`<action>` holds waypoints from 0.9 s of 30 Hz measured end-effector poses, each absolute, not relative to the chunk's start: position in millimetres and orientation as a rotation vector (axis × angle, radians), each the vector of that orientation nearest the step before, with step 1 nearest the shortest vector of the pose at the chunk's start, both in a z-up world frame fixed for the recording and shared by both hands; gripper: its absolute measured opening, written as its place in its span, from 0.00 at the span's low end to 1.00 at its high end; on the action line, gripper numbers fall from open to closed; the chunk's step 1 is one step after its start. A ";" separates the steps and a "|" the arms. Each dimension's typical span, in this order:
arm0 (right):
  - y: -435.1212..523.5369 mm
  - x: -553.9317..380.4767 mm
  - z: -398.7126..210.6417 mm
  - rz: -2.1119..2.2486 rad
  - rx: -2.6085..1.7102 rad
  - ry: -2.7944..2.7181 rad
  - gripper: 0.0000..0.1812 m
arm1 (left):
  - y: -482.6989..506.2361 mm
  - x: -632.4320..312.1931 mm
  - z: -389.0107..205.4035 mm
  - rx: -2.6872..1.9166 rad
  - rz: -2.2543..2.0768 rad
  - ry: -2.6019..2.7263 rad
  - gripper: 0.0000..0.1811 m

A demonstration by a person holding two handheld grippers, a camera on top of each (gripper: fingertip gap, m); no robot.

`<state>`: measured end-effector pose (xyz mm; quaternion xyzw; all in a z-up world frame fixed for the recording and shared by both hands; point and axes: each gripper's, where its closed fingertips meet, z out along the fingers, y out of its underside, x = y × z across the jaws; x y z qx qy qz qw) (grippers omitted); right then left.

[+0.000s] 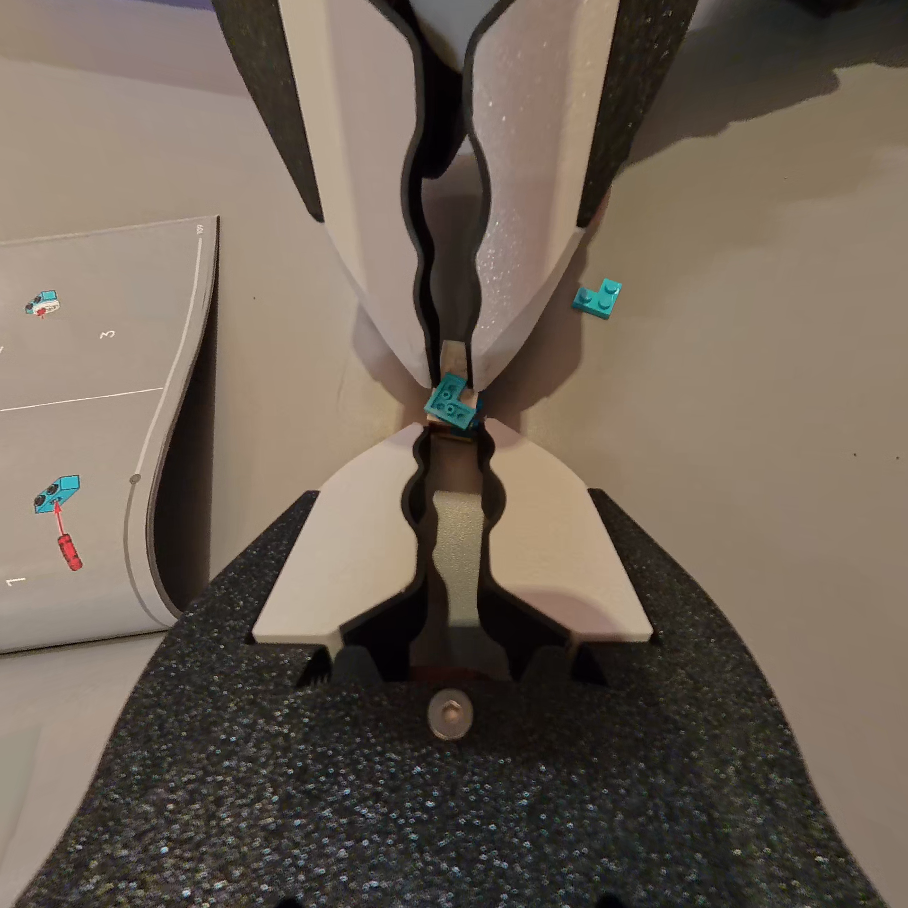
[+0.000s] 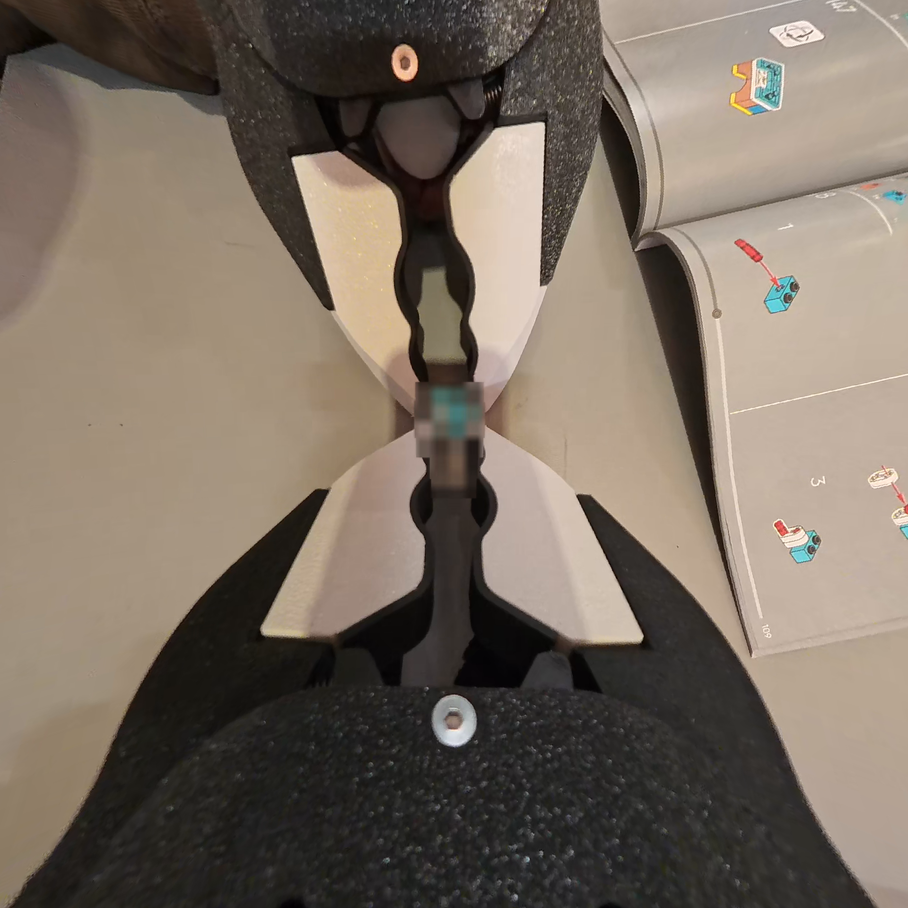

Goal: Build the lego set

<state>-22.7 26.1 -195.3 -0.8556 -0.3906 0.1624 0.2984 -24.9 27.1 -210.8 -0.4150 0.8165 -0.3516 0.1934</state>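
In the left wrist view my left gripper comes up from the bottom, shut on a small blue and tan lego piece. My right gripper comes down from the top, tip to tip with it, shut on a teal L-shaped plate whose underside faces the camera. The plate touches the blue piece. A second teal L-shaped plate lies on the table to the right. In the right wrist view my right gripper meets the left gripper, and a mosaic patch hides the pieces between them.
An open grey instruction booklet lies on the beige table, left of the grippers; it also shows in the right wrist view on the right side. Its pages curl upward at the spine. The tips of both grippers are at nearly the same place.
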 end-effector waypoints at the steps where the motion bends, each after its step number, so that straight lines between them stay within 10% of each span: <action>1: 26.4 -22.3 -195.1 0.429 -2.270 -1.038 0.06 | 27.0 -24.9 -210.8 -1.164 -0.987 2.291 0.10; 15: 15.4 -12.6 -205.1 0.352 -2.178 -0.918 0.23 | 26.8 -25.2 -210.5 -1.161 -0.989 2.290 0.10; 27: 22.1 -19.5 -207.4 0.346 -2.148 -0.947 0.10 | 27.6 -25.6 -209.9 -1.159 -0.994 2.286 0.10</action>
